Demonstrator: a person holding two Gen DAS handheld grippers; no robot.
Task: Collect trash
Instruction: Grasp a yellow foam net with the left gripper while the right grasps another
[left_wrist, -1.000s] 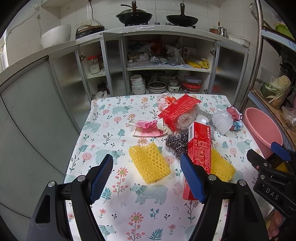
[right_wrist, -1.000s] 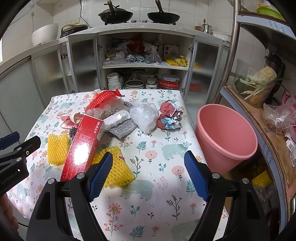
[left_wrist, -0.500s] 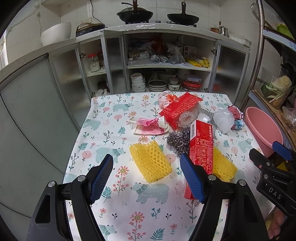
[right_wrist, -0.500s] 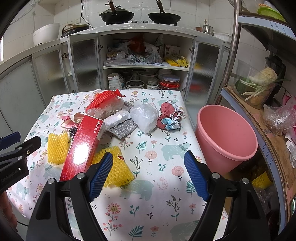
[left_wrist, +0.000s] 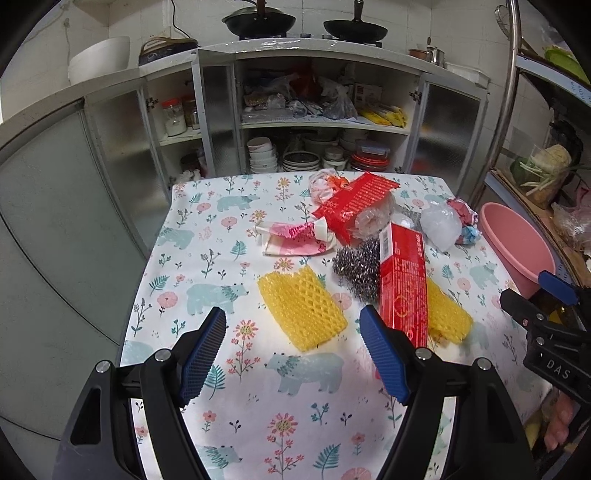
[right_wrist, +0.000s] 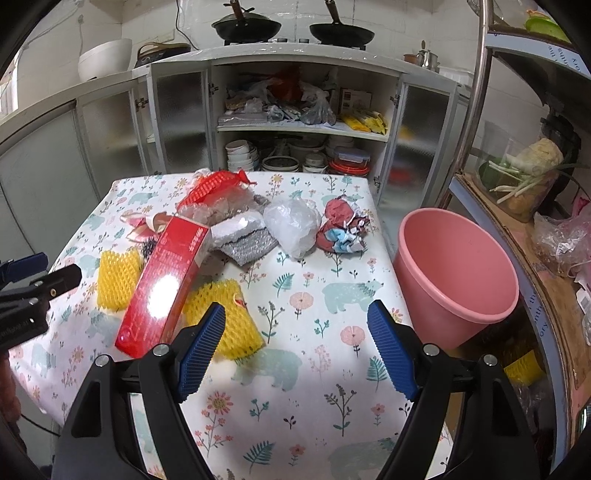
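Note:
Trash lies on the floral tablecloth (left_wrist: 207, 266): a yellow foam net (left_wrist: 301, 308), a long red box (left_wrist: 402, 280), a second yellow net (right_wrist: 225, 317) under the box, a steel scourer (left_wrist: 356, 264), a red wrapper (left_wrist: 354, 206), a pink-white wrapper (left_wrist: 295, 240), a clear plastic bag (right_wrist: 293, 225) and a crumpled red-blue wad (right_wrist: 343, 229). A pink bucket (right_wrist: 458, 280) stands off the table's right edge. My left gripper (left_wrist: 293, 358) is open and empty, just short of the yellow net. My right gripper (right_wrist: 297, 350) is open and empty over the table's near right part.
An open cabinet (left_wrist: 317, 122) with bowls, plates and bags stands behind the table. Woks sit on the counter above. A shelf rack (right_wrist: 532, 206) with vegetables and bags runs along the right, behind the bucket. Grey panels are on the left.
Both grippers have drifted slightly back and up from the table. Both stay open; the trash has not moved.

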